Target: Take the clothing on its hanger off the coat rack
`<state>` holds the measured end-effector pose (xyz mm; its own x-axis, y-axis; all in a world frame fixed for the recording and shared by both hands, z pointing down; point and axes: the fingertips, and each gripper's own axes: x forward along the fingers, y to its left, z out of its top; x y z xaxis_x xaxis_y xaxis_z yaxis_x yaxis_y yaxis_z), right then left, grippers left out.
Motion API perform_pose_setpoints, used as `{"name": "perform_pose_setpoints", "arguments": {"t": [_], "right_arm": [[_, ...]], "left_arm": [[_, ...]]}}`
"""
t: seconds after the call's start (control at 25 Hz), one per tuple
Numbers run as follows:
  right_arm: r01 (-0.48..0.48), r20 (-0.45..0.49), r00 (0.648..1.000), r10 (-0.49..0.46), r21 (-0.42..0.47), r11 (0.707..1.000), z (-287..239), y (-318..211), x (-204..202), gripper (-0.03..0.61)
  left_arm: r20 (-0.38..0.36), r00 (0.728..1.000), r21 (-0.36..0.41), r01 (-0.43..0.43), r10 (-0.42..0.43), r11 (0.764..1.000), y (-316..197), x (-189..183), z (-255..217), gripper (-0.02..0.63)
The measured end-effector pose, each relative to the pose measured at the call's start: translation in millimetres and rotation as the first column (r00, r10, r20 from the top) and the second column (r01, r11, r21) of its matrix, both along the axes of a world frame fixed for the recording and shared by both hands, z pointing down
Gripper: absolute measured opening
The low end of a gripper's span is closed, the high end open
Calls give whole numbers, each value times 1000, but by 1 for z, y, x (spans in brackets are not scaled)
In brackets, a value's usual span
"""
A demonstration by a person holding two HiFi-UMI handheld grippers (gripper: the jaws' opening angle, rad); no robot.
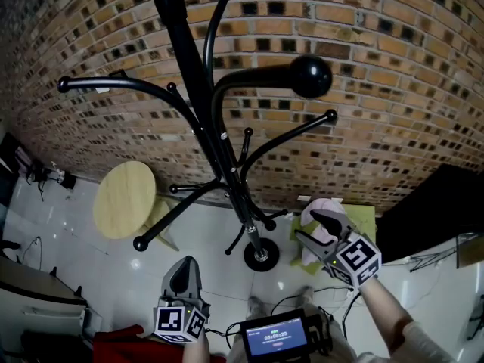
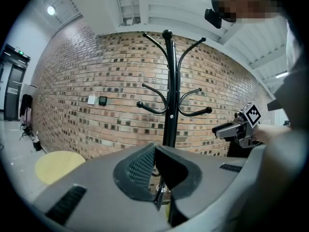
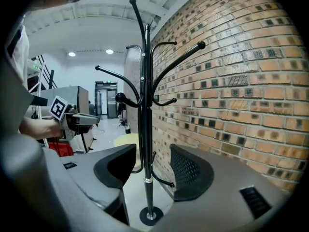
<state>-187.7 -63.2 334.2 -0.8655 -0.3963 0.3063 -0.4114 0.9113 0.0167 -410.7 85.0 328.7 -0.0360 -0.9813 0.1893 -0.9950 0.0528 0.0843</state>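
The black coat rack (image 1: 227, 165) stands before the brick wall, and its hooks are bare in every view (image 2: 169, 105) (image 3: 145, 95). A pink and white garment (image 1: 324, 209) lies on a green stool (image 1: 364, 219) right of the rack's base; no hanger shows. My right gripper (image 1: 306, 225) hovers just in front of that garment, open and empty (image 3: 152, 153), with the rack's pole showing far off through its gap. My left gripper (image 1: 185, 267) is low at the left, its jaws meeting at the tips (image 2: 154, 151), nothing held. Each gripper shows in the other's view (image 2: 217, 129) (image 3: 91, 121).
A round yellow table (image 1: 125, 199) stands left of the rack by the wall. A red cloth (image 1: 121, 342) lies at the bottom left. A device with a lit screen (image 1: 276, 335) sits at the person's waist. A dark block (image 1: 431, 210) is at the right.
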Motion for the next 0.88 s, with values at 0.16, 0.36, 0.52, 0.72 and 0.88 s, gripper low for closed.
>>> {"name": "perform_pose_setpoints", "arguments": {"t": [0.16, 0.36, 0.52, 0.72, 0.88], "right_arm": [[19, -4, 1000, -19, -7, 1000, 11, 7, -9, 213], [33, -10, 999, -33, -29, 999, 15, 11, -17, 207], [44, -1, 999, -44, -46, 998, 18, 9, -24, 204], [58, 4, 998, -58, -53, 997, 22, 7, -31, 204], [60, -7, 998, -61, -57, 997, 26, 2, -32, 204]], "left_arm": [[-3, 1000, -2, 13, -13, 1000, 6, -8, 5, 14], [-1, 1000, -7, 22, -22, 1000, 7, -14, 6, 14], [0, 1000, -11, 25, -25, 1000, 3, -16, 9, 14], [-2, 1000, -12, 28, -28, 1000, -2, -19, 14, 14], [-3, 999, -14, 32, -32, 999, -7, -20, 18, 14]]}}
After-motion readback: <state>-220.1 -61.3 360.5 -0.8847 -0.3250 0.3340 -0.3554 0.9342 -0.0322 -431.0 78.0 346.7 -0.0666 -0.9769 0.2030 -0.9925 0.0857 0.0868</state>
